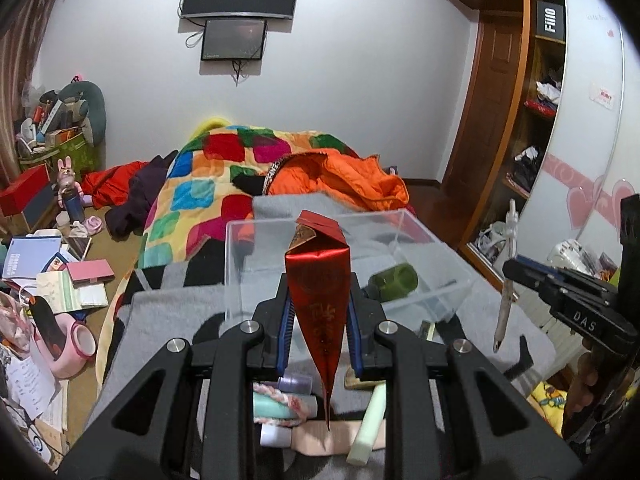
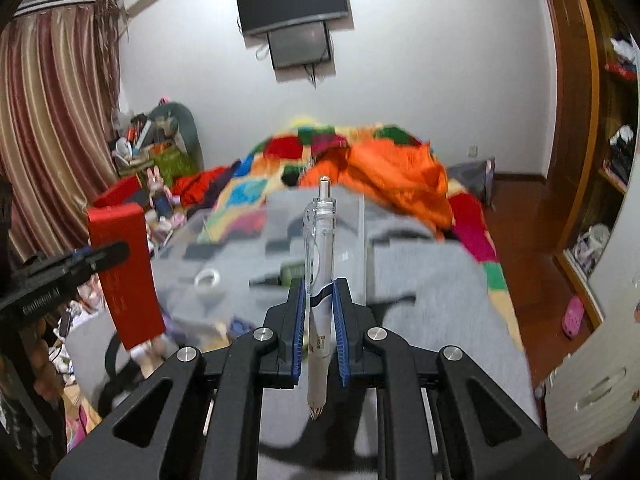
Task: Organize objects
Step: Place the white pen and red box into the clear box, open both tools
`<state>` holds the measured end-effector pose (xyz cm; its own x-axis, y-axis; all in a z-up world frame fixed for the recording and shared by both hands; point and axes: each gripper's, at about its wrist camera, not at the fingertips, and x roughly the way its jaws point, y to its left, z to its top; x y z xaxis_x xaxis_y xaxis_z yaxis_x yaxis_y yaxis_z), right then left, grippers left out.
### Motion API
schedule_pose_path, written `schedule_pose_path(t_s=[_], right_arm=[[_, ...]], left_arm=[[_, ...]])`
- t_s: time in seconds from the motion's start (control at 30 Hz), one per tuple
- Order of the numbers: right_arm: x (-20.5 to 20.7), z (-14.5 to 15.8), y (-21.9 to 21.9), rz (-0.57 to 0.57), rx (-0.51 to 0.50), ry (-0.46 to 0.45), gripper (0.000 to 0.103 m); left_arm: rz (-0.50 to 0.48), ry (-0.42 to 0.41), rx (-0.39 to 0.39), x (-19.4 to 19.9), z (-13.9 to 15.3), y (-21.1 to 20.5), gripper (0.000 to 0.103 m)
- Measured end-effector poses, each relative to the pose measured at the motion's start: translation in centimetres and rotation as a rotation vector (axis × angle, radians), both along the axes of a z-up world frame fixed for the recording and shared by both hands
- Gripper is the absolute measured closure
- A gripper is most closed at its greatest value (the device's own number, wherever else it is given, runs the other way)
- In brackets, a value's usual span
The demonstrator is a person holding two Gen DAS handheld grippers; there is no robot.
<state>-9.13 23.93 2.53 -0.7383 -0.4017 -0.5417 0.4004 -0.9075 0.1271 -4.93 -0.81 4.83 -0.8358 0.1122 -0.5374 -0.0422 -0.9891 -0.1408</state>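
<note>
The left gripper [image 1: 320, 320] gripped an upright red envelope [image 1: 318, 280] just near of the box [image 1: 440, 248], the right gripper [image 2: 319, 316] a pen [image 2: 320, 264].

Grey blanket [image 1: 168, 312] under clear box [image 1: 440, 268] (bottle [image 1: 394, 278] inside)

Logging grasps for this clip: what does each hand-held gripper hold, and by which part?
Left hand-held gripper pinches a red envelope at its lower middle, edge-on. Right hand-held gripper clamps a pen around mid-barrel, tip pointing down.
</note>
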Motion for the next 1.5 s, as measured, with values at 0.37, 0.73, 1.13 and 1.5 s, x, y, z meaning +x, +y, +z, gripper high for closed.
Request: schedule_pose_path(t_s=[0.37,0.73,1.13,1.5], right_arm=[[-2.0,2.4,-1.7,-0.029,-0.041,0.080,0.091],[-4.9,3.2,-3.8,-0.046,0.016,0.157,0.091],[-9.0,-1.0,-6.8,-0.033,0.175,0.096,0.091],[-10.2,-4.7,-8.6,0.067,0.256,-0.030,0.090]], left_arm=[[0.028,0.044,0.037,-1.9,1.9,-1.2,0.080],[0.104,0.078,-0.029,-4.8,2.6,-2.1,0.080],[0.191,-0.040,-0.139,-9.1,-2.7,-2.4,0.080],[0.095,-0.109,-0.153,-10.0,-5.0,-0.4,0.080]])
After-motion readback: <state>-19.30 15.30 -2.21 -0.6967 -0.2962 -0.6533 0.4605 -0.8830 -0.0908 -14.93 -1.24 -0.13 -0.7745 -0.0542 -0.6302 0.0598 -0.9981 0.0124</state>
